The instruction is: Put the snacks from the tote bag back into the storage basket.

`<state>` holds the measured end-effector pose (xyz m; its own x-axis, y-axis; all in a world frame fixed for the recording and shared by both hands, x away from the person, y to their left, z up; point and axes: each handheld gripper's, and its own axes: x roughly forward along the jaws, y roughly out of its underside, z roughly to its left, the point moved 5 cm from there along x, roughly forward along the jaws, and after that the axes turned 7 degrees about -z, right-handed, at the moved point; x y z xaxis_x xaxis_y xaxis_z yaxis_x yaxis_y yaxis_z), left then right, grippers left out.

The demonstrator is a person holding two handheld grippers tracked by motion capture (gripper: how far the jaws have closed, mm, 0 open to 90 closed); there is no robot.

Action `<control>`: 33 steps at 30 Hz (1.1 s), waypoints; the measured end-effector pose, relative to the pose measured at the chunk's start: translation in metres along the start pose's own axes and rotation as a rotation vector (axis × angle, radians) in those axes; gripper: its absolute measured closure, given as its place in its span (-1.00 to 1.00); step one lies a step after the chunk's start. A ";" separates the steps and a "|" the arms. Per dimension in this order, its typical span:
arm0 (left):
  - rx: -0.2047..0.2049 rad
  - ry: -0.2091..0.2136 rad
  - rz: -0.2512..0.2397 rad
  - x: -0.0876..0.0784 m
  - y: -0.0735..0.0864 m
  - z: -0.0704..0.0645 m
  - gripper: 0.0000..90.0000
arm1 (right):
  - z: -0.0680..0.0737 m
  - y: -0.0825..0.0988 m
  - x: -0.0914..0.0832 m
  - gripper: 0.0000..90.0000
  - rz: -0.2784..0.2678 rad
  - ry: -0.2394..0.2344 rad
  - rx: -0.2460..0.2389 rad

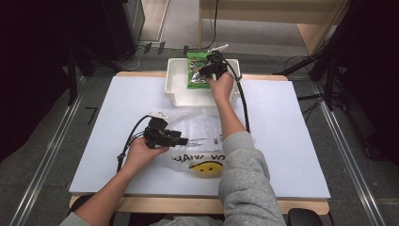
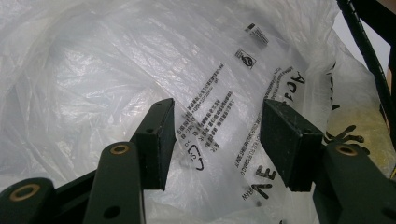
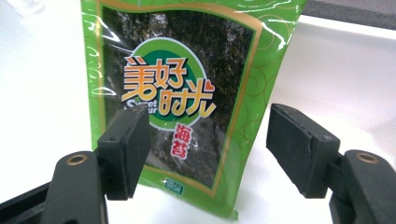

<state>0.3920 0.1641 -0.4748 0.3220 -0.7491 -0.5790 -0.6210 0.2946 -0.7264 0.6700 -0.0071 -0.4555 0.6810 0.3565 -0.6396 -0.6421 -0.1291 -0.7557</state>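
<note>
Right gripper (image 3: 205,154): jaws spread wide on either side of the packet (image 3: 187,93), pads clear of it, nothing grasped
Left gripper (image 2: 217,140): jaws apart over the bag (image 2: 116,70), no film pinched between the pads
Step in hand: by the look of it, reaching for the packet in the bin (image 1: 176,87), likely to move it to the bag
Next move: close on the packet's lower part, lift it clear of the bin wall; the bag's mouth likely needs holding open
Bin: white, at the table's (image 1: 291,155) far edge; holds the green seaweed packet, leaning on the far wall
Bag: clear plastic, printed, with a yellow smiley, lying crumpled between bin and person; contents cannot be told
</note>
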 end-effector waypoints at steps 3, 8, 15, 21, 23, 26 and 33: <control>0.002 0.000 0.007 0.000 0.000 0.000 0.03 | 0.000 0.001 -0.005 -0.28 -0.006 -0.004 -0.003; 0.002 -0.005 0.009 0.001 0.000 0.000 0.03 | 0.001 0.003 -0.013 -0.27 -0.017 -0.030 0.006; -0.003 -0.011 0.008 0.001 -0.001 0.002 0.02 | 0.005 0.006 -0.028 -0.24 -0.027 -0.069 0.003; -0.002 -0.011 0.010 0.002 -0.001 0.001 0.02 | 0.006 0.011 -0.040 -0.21 -0.040 -0.097 0.008; -0.003 -0.011 0.011 0.003 -0.001 0.001 0.02 | 0.007 0.014 -0.044 -0.20 -0.034 -0.108 0.005; -0.002 -0.014 0.015 0.003 -0.001 0.002 0.02 | 0.008 0.017 -0.048 -0.19 -0.035 -0.125 -0.002; -0.003 -0.018 0.014 0.002 -0.002 0.003 0.01 | 0.016 0.022 -0.061 -0.16 -0.041 -0.151 -0.033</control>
<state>0.3955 0.1637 -0.4758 0.3262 -0.7337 -0.5960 -0.6273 0.3036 -0.7171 0.6093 -0.0172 -0.4309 0.6438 0.4970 -0.5818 -0.6018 -0.1408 -0.7861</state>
